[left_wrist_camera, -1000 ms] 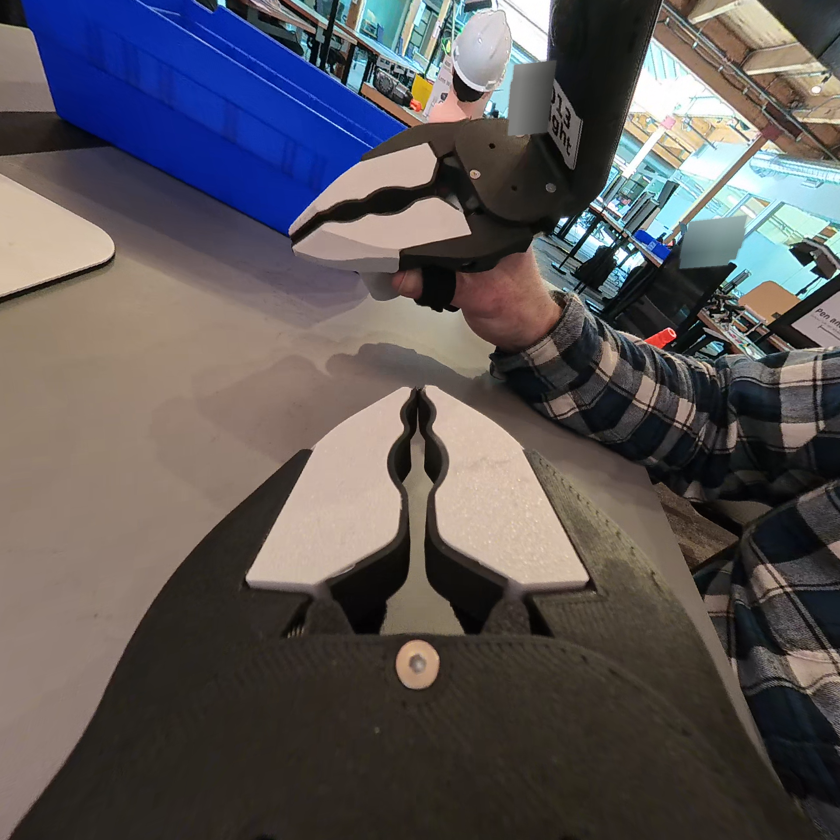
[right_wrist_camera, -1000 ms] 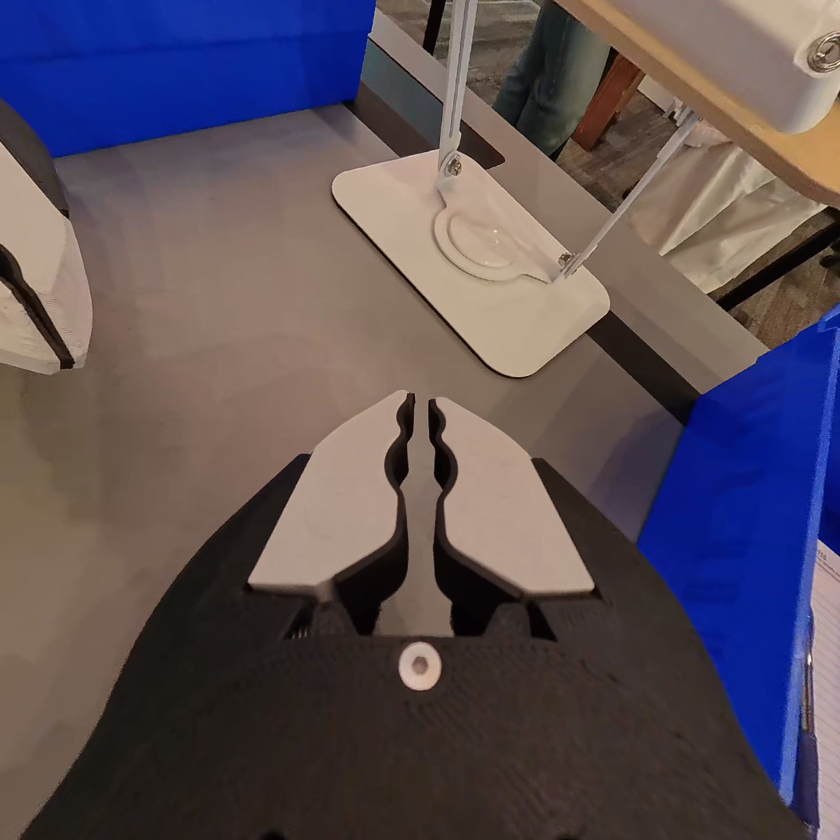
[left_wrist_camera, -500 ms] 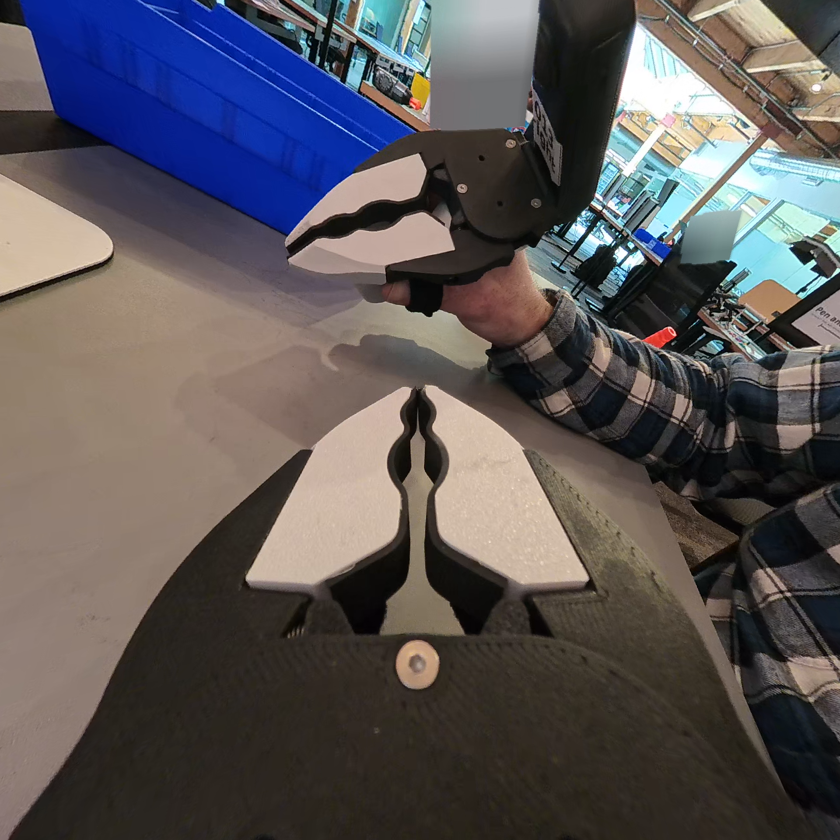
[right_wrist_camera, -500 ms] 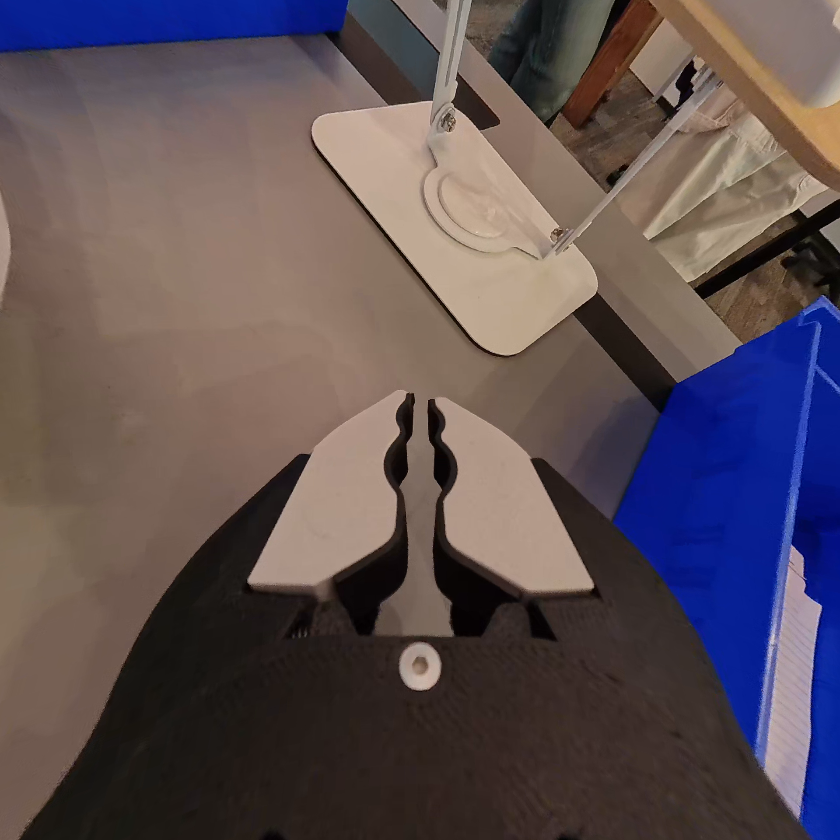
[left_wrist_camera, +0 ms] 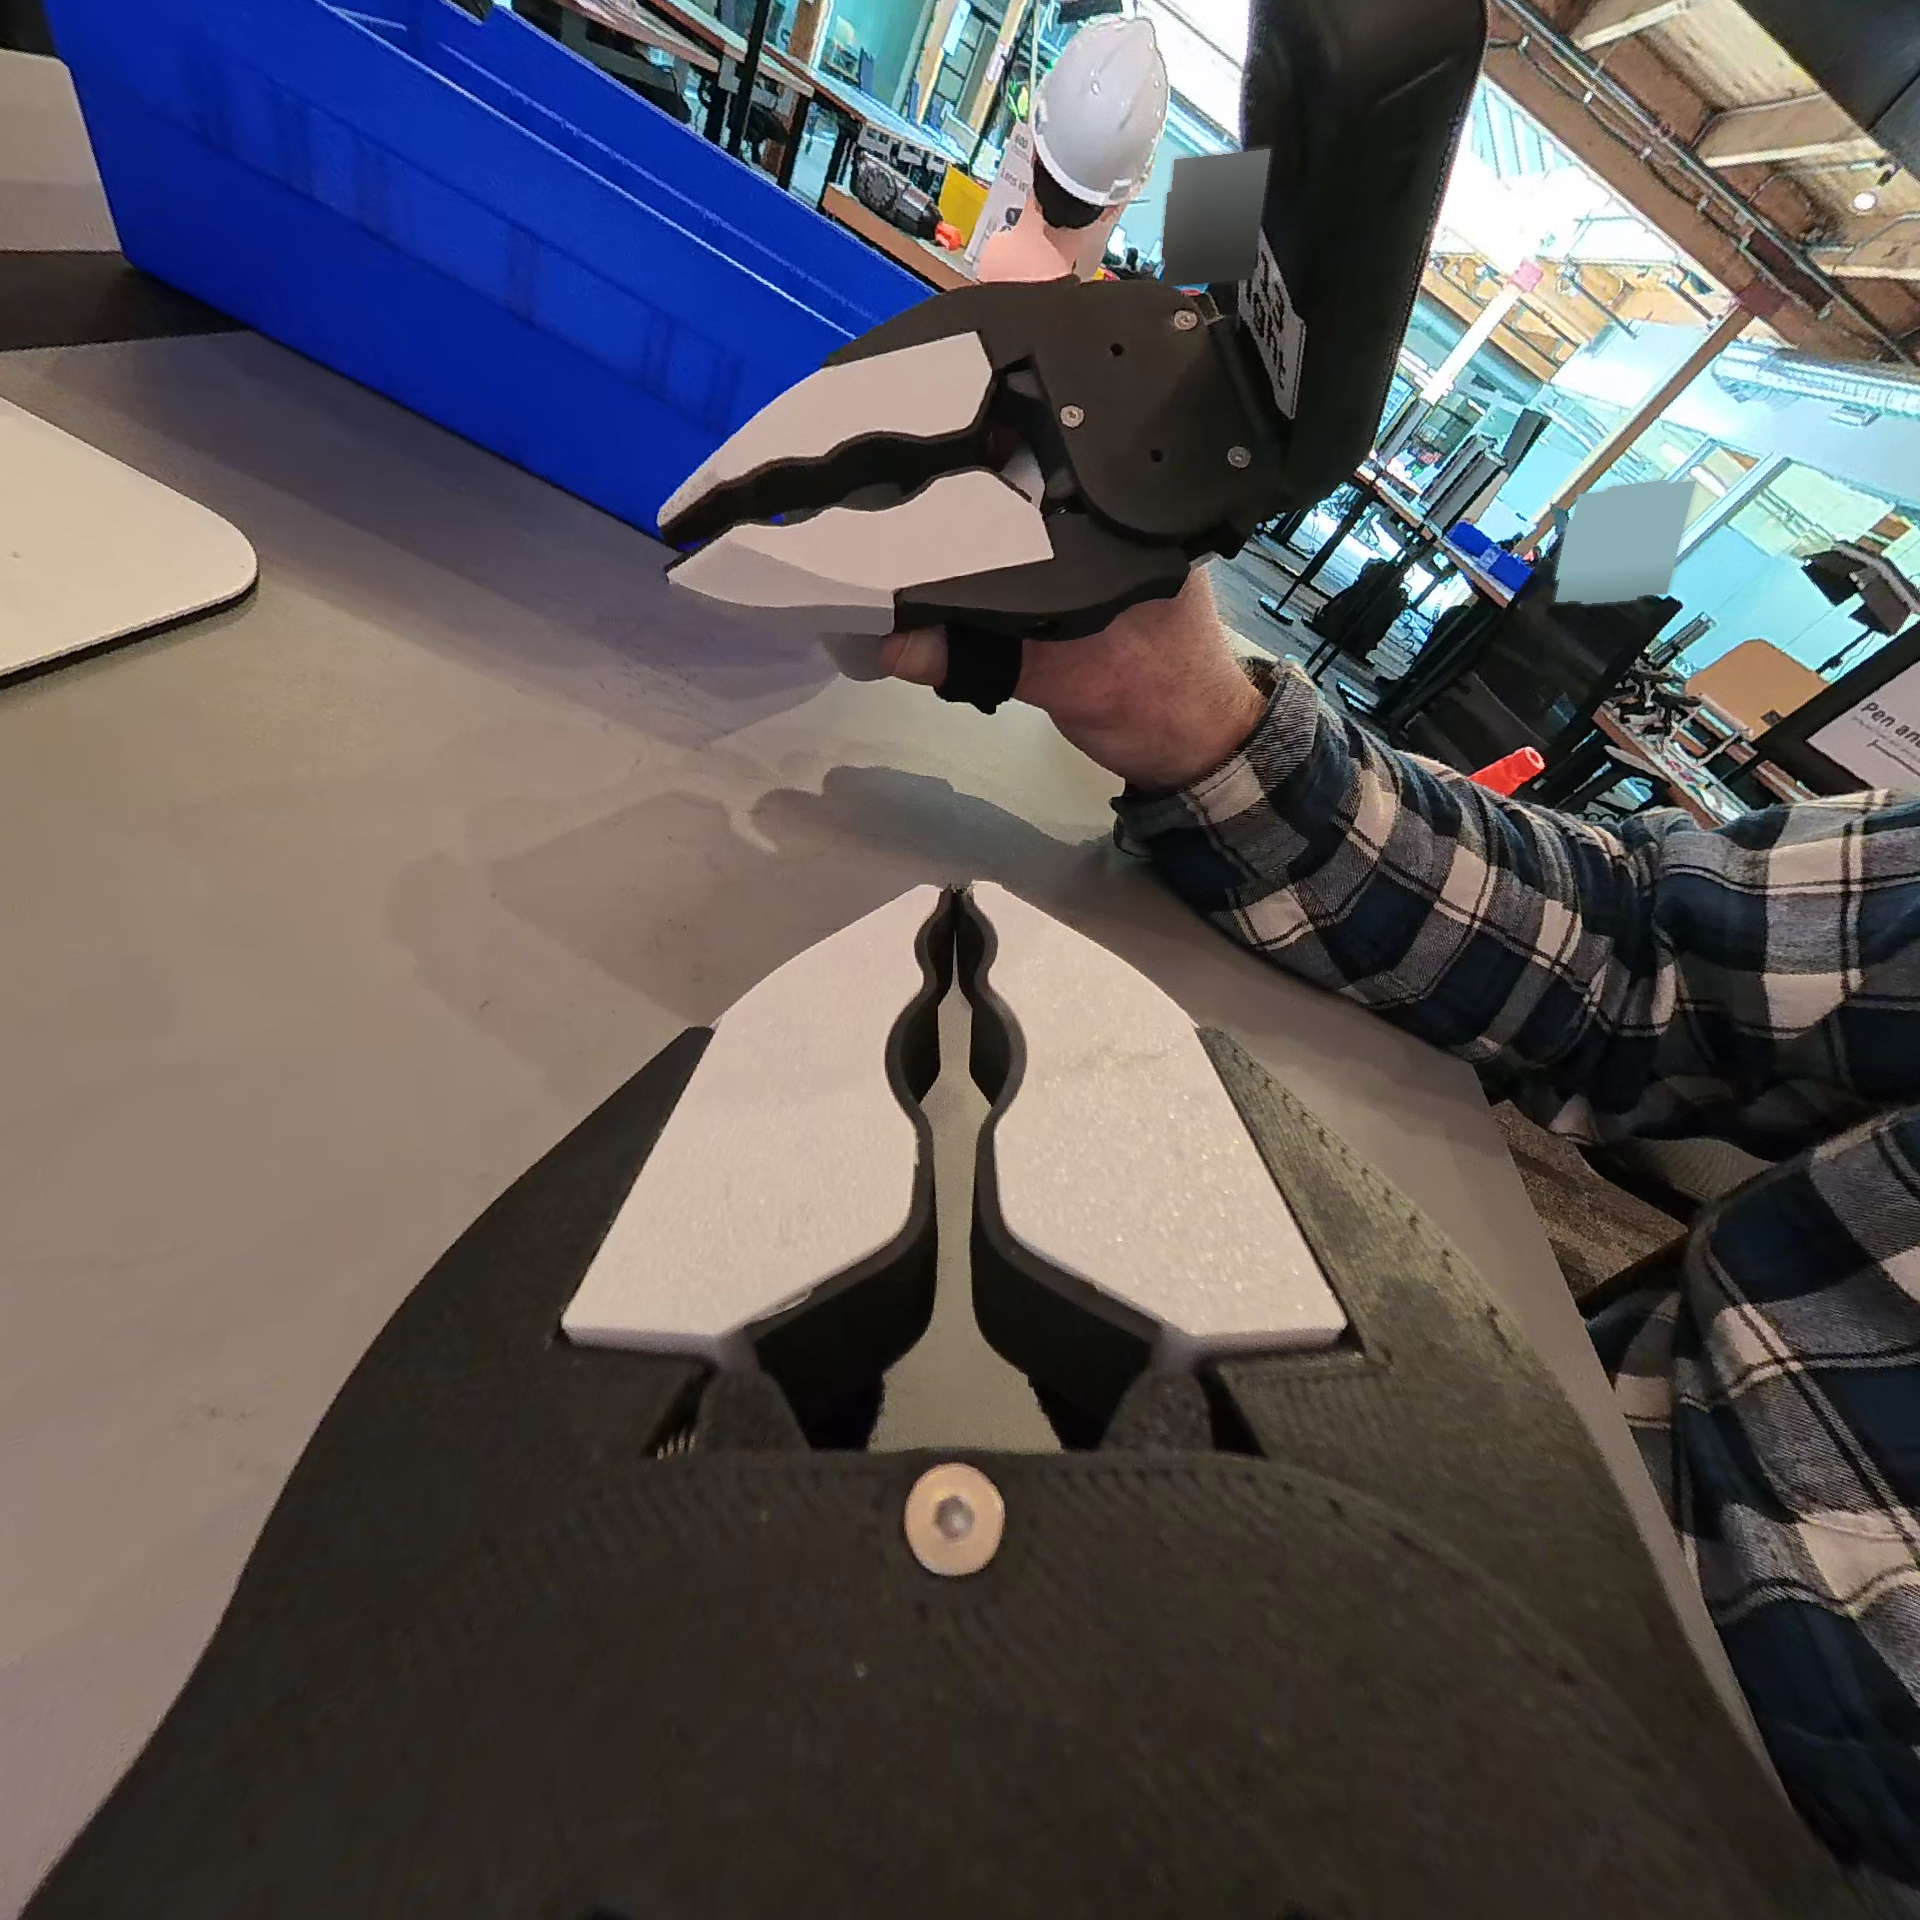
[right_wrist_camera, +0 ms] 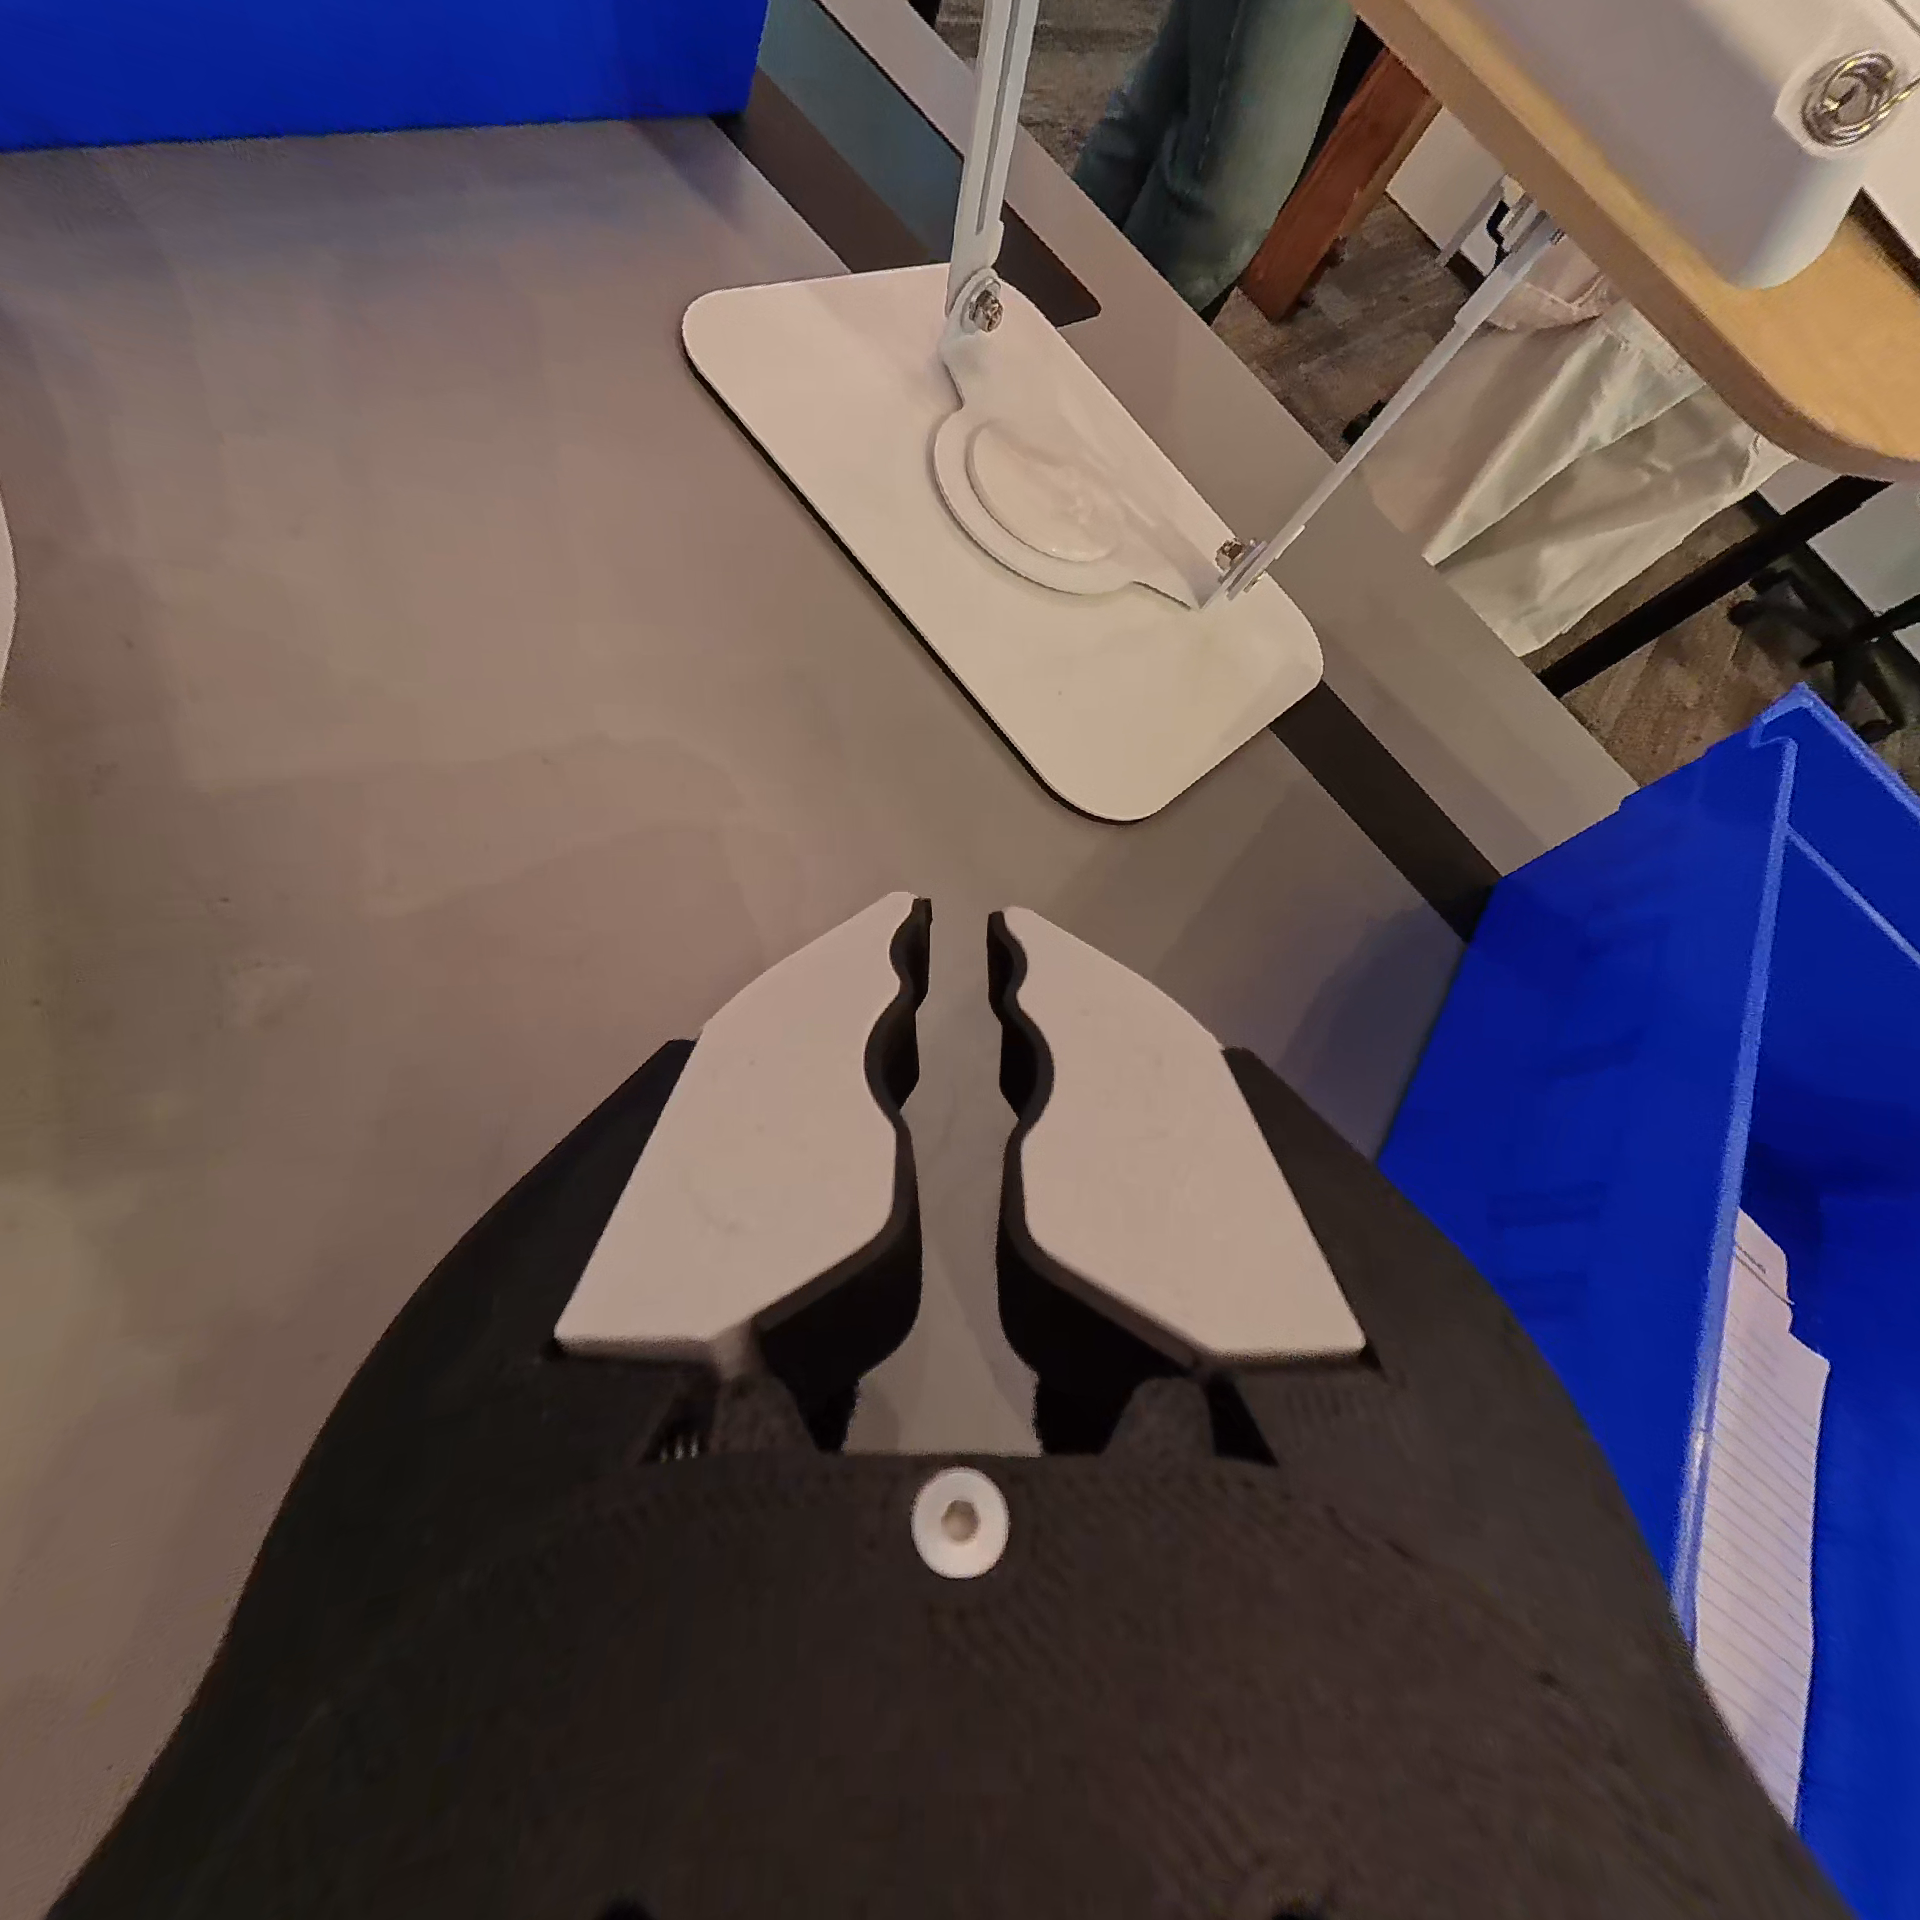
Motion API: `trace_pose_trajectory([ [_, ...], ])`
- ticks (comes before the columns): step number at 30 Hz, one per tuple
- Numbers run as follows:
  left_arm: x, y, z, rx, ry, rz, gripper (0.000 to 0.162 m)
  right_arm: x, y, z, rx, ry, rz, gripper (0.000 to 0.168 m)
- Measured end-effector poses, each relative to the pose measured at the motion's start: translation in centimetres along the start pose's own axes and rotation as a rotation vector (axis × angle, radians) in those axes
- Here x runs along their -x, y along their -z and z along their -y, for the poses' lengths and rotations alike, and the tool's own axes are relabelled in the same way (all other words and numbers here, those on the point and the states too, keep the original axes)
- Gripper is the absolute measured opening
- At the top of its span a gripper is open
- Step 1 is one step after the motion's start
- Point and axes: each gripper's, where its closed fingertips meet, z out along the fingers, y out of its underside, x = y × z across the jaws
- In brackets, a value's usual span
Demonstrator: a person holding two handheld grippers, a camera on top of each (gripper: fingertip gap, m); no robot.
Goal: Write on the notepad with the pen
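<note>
Parting slightly since a moment ago, the right gripper [right_wrist_camera: 958,914] now shows a small gap, empty; left gripper [left_wrist_camera: 954,896] closed, empty. One lined notepad [right_wrist_camera: 1756,1507] sits inside one blue bin [right_wrist_camera: 1621,1143] beside it; one white stand [right_wrist_camera: 997,540] beyond.

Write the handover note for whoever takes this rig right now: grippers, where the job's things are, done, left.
Left gripper: jaws shut, empty, low over the grey table.
Right gripper: jaws slightly apart, empty, held above the table beside the blue bin.
Lined paper, probably the notepad, lies inside that bin. No pen in view.
Done: nothing.
Left: find the pen, fetch the notepad, write.
</note>
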Motion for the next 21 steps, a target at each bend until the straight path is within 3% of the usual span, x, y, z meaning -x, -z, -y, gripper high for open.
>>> trace_pose_trajectory([
  [21, -0.05, 0.05, 0.0, -0.001, -0.007, 0.007, 0.0, 0.03, -0.18, -0.14, 0.006, 0.004, -0.006, 0.016],
])
